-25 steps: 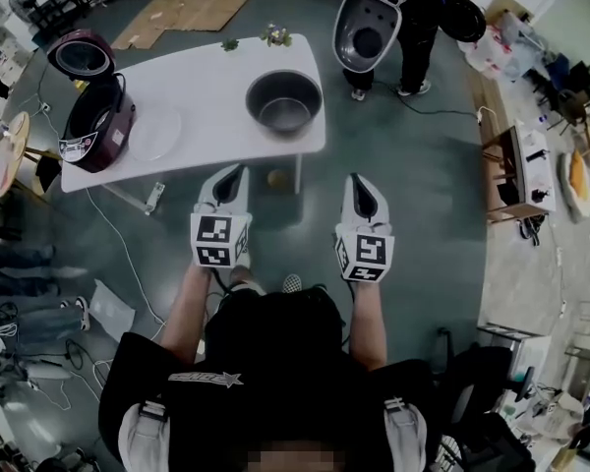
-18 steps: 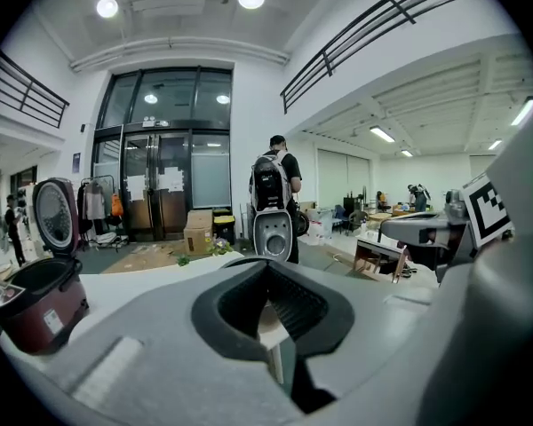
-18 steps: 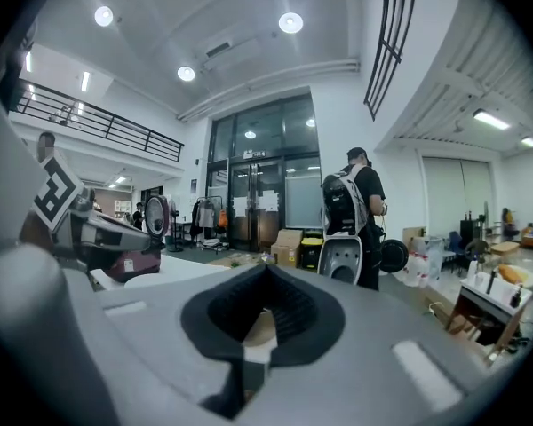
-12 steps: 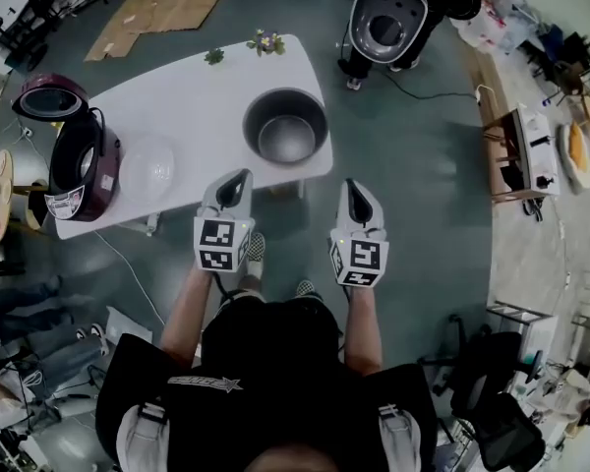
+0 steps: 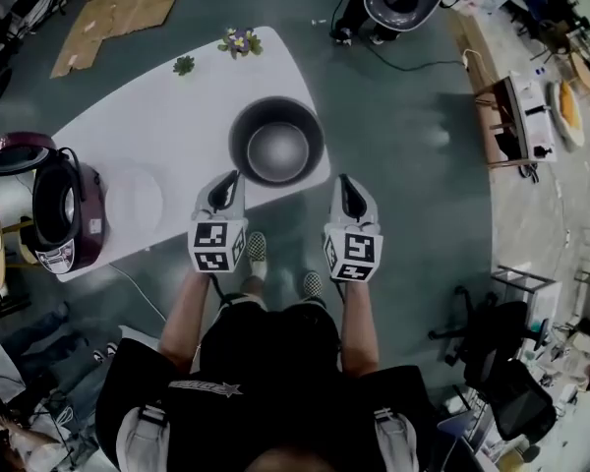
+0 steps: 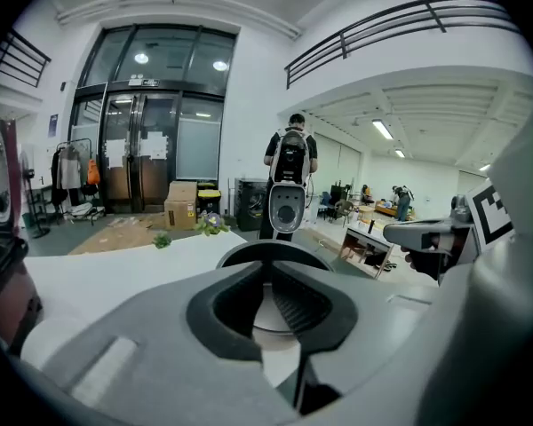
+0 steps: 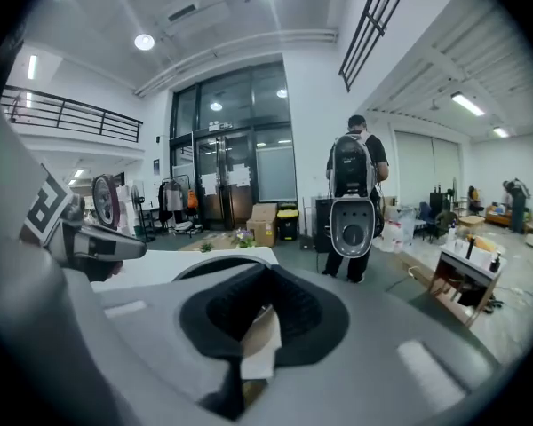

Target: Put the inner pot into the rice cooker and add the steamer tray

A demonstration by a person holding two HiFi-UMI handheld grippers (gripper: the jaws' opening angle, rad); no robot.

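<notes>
Seen from above, a person holds two grey grippers side by side over the near edge of a white surface (image 5: 167, 116). The inner pot (image 5: 276, 150) stands upright on that surface just beyond the jaw tips, a little past the left gripper (image 5: 230, 179) and ahead and to the left of the right gripper (image 5: 343, 181), touching neither. The right jaws are closed on nothing. The left jaws have just been easing apart, yet show no more than a hairline slit, with nothing between them. The pot is a deep round bowl with a dark outer wall, a smooth pale grey inside and a thin out-turned rim. It looks like rigid coated metal, so it is probably fairly weighty and slick. The rim seems the only real purchase: one jaw inside and one outside the wall, at opposite sides, should keep it level. Well off to the left of the left jaws stands the rice cooker (image 5: 64, 212), glossy maroon and rounded, with its lid hinged up and its cavity dark. Between the cooker and the left jaws lies the steamer tray (image 5: 133, 202), a shallow pale disc, faintly see-through. It is likely thin light plastic, best pinched gently at its edge.
</notes>
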